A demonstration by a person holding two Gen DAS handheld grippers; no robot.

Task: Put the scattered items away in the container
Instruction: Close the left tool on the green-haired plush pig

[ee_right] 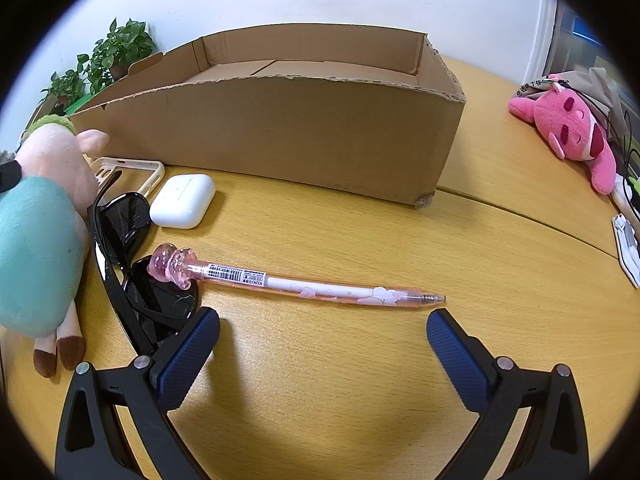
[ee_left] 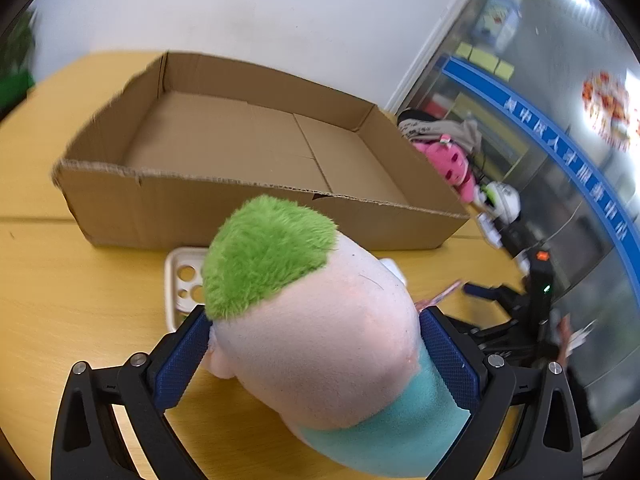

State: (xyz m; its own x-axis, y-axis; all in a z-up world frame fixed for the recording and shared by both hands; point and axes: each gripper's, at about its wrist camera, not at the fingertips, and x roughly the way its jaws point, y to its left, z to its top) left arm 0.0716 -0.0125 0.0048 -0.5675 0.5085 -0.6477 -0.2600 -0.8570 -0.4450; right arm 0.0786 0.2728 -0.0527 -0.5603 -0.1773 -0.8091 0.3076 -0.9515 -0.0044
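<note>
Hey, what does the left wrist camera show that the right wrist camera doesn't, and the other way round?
Only the left wrist view shows the whole bare floor of the cardboard box, the left gripper closed on the green-haired plush doll, and the glass door with a blue stripe.

Only the right wrist view shows the pink pen, black sunglasses, white earbuds case, potted plants, and the open, empty right gripper.

Both show the box, the doll, the cream phone case, the pink plush and the wooden table.
</note>
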